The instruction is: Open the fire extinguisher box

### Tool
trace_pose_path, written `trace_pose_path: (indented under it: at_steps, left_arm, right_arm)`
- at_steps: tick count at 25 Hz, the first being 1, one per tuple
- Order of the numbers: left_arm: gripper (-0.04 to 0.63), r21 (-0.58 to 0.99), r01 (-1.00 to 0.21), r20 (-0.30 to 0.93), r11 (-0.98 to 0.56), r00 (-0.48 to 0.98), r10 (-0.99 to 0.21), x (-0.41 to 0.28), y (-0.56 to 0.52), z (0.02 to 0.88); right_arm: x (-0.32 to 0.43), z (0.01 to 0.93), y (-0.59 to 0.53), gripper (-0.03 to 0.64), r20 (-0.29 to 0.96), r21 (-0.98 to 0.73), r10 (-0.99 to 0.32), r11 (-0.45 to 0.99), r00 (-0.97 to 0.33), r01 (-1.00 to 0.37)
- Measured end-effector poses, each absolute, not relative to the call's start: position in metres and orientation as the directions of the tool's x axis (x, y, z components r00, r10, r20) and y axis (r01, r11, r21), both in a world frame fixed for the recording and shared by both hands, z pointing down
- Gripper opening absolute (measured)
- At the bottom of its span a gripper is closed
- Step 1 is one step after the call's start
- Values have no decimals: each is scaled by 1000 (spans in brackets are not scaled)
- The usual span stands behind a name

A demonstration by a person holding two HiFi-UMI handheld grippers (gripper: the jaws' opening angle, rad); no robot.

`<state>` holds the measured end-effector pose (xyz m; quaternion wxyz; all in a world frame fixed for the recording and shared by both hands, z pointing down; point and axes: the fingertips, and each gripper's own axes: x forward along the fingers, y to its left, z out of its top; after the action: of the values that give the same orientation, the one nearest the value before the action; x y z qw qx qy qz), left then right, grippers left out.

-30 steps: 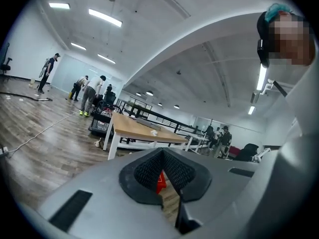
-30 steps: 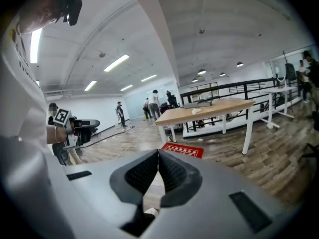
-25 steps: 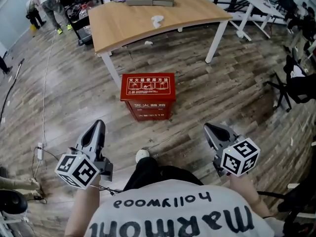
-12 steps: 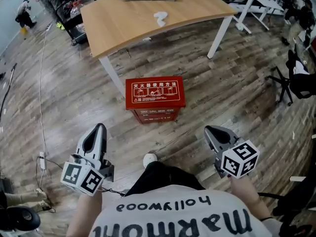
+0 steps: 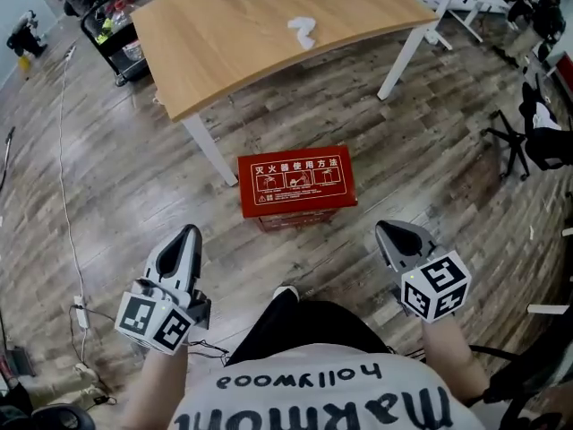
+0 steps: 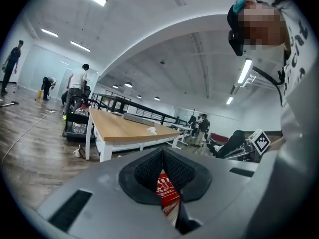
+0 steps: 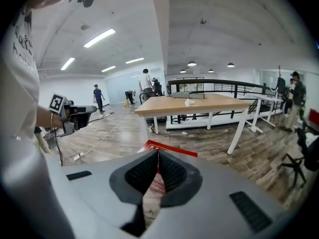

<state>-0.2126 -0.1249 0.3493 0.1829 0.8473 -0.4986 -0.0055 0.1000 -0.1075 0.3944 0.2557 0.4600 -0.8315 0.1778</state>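
At the far left of the head view, a thin cable [image 5: 60, 164] is trailing down the wooden floor [image 5: 134, 204], well apart from everything else. At lower left, the left tool [image 5: 188, 236] is hanging over bare boards. Its jaws are pressing together with nothing between them, and it is pointing up the frame toward the box [image 5: 296, 180].

The box is sitting on the floor at the centre of the frame, a low red case with its lid lying shut. The flat top is facing the camera and is carrying a row of white characters over three white pictograms. A strip of its front face is showing below, with more white print. It is lying slightly askew, its right end a little higher in the frame.

Just to its upper left, a white leg [image 5: 208, 148] is slanting up to the worktop [image 5: 251, 43], whose curved near edge is running above the box without touching it. Open floor is lying on both sides of the box and between it and the tools. A shoe [image 5: 286, 291] is showing just below it.

At lower right, the right tool [image 5: 394, 233] is also closed and empty and is aiming past the box's right end. At the far right edge, a black chair [image 5: 546, 146] is standing well clear.
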Motion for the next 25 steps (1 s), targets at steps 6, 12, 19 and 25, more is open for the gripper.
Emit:
trace_pose_path:
  at_steps: [6, 12, 19, 25]
  left_arm:
    - [5, 342, -832, 164, -438, 512, -843, -220, -152, 373]
    - [15, 433, -783, 214, -447, 571, -793, -216, -162, 410]
    - [201, 563, -760, 390, -324, 590, -707, -211, -177, 510]
    - [204, 693, -696, 482, -188, 641, -597, -188, -201, 616]
  right_arm:
    - [88, 411, -110, 9, 622, -9, -649, 554, -438, -832]
    - [125, 450, -138, 23, 642, -211, -625, 414, -445, -886]
    - [155, 527, -179, 184, 645, -384, -566, 341, -514, -858]
    - [170, 619, -199, 184, 650, -570, -475, 211, -593, -794]
